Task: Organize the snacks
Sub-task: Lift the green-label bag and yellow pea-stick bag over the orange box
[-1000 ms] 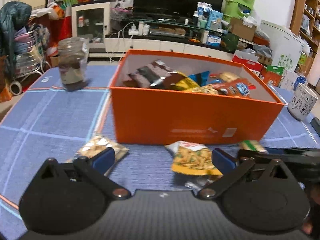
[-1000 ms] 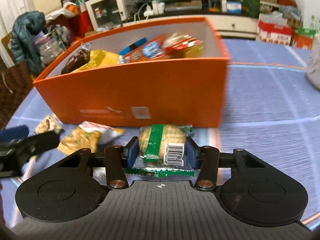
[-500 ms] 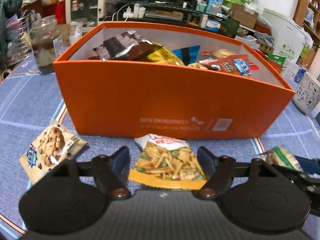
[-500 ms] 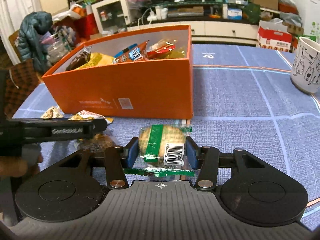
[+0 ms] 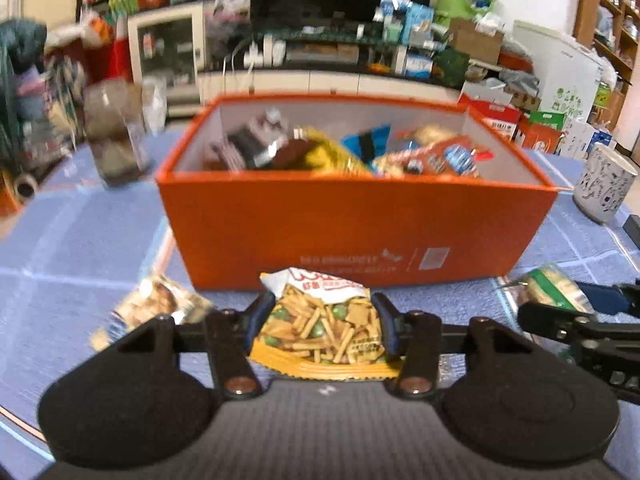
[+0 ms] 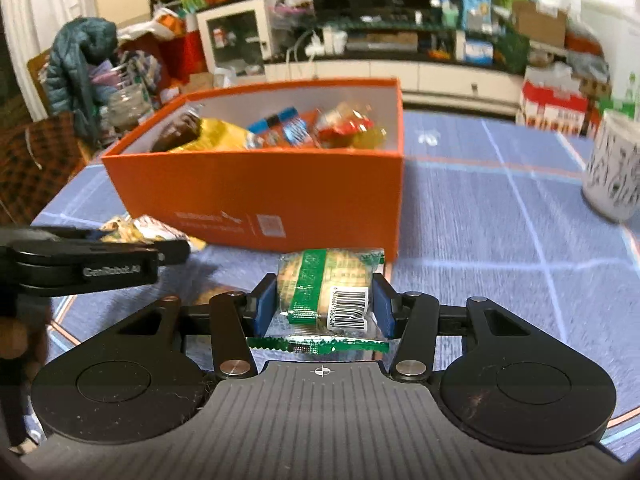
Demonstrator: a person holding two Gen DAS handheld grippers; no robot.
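Note:
An open orange box (image 5: 360, 224) full of snack packets stands on the blue tablecloth. In front of it lies a yellow mixed-snack packet (image 5: 324, 332). My left gripper (image 5: 324, 316) is closing on that packet, and its blue pads press on the packet's two sides. My right gripper (image 6: 324, 304) is shut on a green-wrapped cracker packet (image 6: 320, 280), held just in front of the box's (image 6: 260, 188) near right corner. The left gripper's arm (image 6: 88, 264) reaches in from the left of the right wrist view. A chocolate-chip cookie packet (image 5: 152, 308) lies on the cloth at the left.
A white patterned mug (image 5: 604, 184) stands on the table to the right of the box. A glass jar (image 5: 114, 136) stands at the back left. Beyond the table's far edge are a TV stand, shelves and cluttered boxes.
My left gripper moved up to the yellow packet and its jaws came from wide apart onto the packet's sides. The right gripper kept its grip on the green packet and drifted slightly.

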